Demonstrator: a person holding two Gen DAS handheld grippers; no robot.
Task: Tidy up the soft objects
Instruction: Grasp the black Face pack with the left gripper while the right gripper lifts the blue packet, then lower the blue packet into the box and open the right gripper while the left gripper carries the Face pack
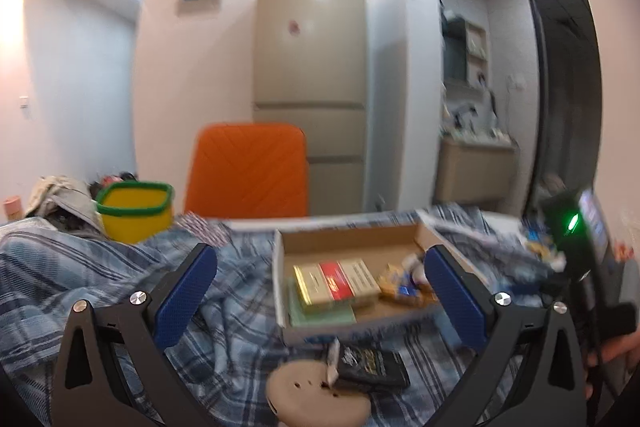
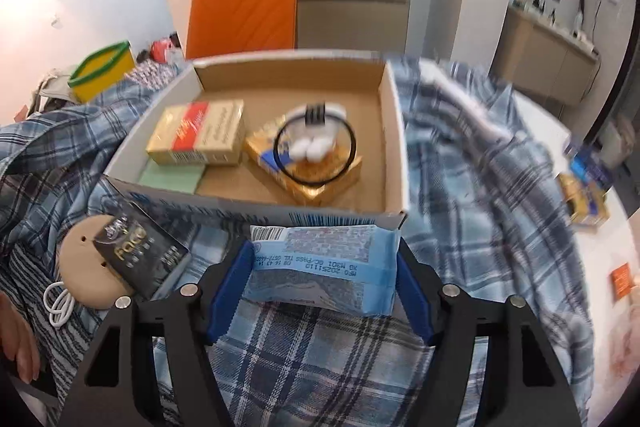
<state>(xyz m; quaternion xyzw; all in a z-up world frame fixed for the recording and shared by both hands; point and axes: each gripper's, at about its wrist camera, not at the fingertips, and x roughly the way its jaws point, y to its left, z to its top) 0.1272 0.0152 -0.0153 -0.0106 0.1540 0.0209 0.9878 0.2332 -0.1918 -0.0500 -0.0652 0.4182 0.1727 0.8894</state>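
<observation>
My right tool [image 2: 324,291] pinches the soft, light blue plastic tissue pack [image 2: 322,273] across its short ends, just before the open cardboard box [image 2: 394,131]; I'd squeeze gently, since its film looks slippery.

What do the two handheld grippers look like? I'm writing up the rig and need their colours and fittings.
Both match: the left gripper and right gripper have black angular frames with triangular cut-outs, round silver bolts at the joints, and textured blue pads lining the fingers. The left view also shows the other unit's black body with a green light.
</observation>
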